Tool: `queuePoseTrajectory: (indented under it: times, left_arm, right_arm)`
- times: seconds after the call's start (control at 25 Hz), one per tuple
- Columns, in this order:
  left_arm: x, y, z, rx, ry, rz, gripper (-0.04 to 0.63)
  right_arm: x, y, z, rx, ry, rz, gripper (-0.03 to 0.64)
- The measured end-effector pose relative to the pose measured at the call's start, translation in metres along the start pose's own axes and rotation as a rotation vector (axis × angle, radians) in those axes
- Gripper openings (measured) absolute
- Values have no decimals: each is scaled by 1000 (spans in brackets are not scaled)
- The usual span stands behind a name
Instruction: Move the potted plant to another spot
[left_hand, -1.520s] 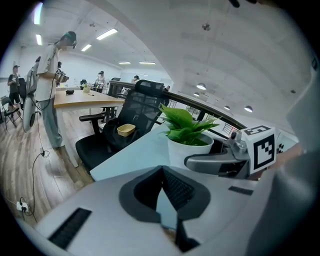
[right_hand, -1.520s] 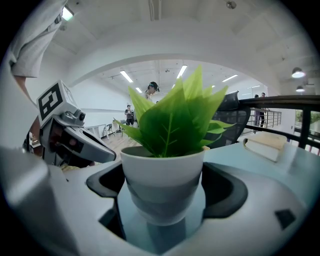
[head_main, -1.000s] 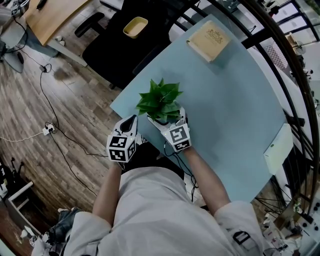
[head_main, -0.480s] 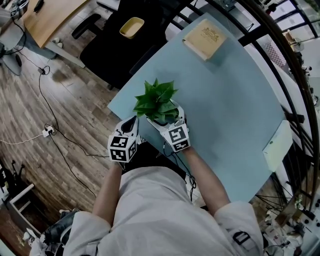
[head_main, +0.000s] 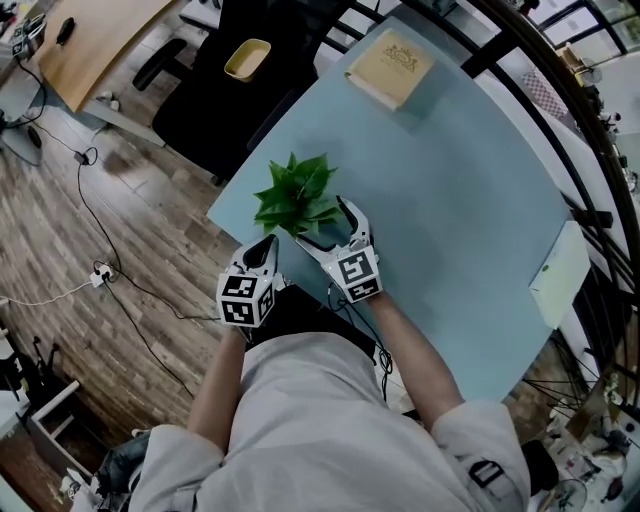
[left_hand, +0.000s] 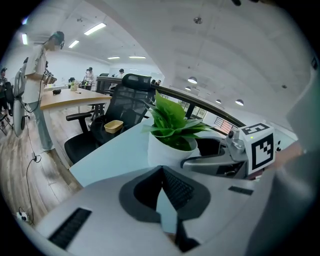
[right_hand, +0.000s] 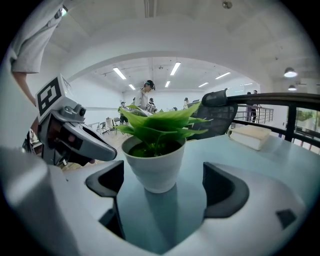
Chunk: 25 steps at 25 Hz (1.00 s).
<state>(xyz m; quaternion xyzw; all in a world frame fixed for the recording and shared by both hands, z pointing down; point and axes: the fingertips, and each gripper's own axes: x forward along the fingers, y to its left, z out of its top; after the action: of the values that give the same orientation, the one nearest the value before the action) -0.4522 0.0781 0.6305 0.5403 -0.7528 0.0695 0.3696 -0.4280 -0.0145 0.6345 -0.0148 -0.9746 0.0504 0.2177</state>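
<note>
Head view: both grippers work at the near edge of the pale blue tabletop (head_main: 470, 200), with the person's forearms reaching down to them.

Left gripper (head_main: 266, 246): jaws pressed together with nothing between them (the left gripper view confirms this). It sits just left of the right gripper, at the tabletop's edge.

Right gripper (right_hand: 165, 187): jaws spread wide. The potted plant (right_hand: 155, 165) stands upright between them, with a clear gap on each side, so neither pad touches the white pot. The pot base rests on the tabletop and meets its own reflection.

The plant sits near the tabletop's near-left corner, and its green leaves hide most of the pot from above.

Farther out:
- A flat tan box (head_main: 390, 65) lies at the far edge, well apart from the plant.
- A white box (head_main: 558, 275) lies at the right edge.
- Beyond the tabletop, a black office chair (head_main: 215, 100) carries a yellow bowl (head_main: 247, 58) on its seat.
- A wooden desk (head_main: 100, 30) stands past that, on the plank floor.
</note>
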Motion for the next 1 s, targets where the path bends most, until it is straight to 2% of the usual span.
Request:
queuePoseTrajectory:
  times: [0.4, 0.52, 0.76, 1.0]
  left_arm:
    - [0, -22, -5, 33, 7, -12, 11]
    - [1, -32, -8, 36, 8, -21, 11]
    - [7, -54, -13, 60, 23, -53, 11]
    - [17, -86, -14, 101, 39, -111, 11]
  right_arm:
    - [-31, -7, -19, 26, 22, -33, 492]
    - [-43, -9, -28, 32, 39, -44, 469]
    - [-70, -16, -43, 47, 75, -87, 343]
    - [-106, -30, -57, 70, 95, -189, 191]
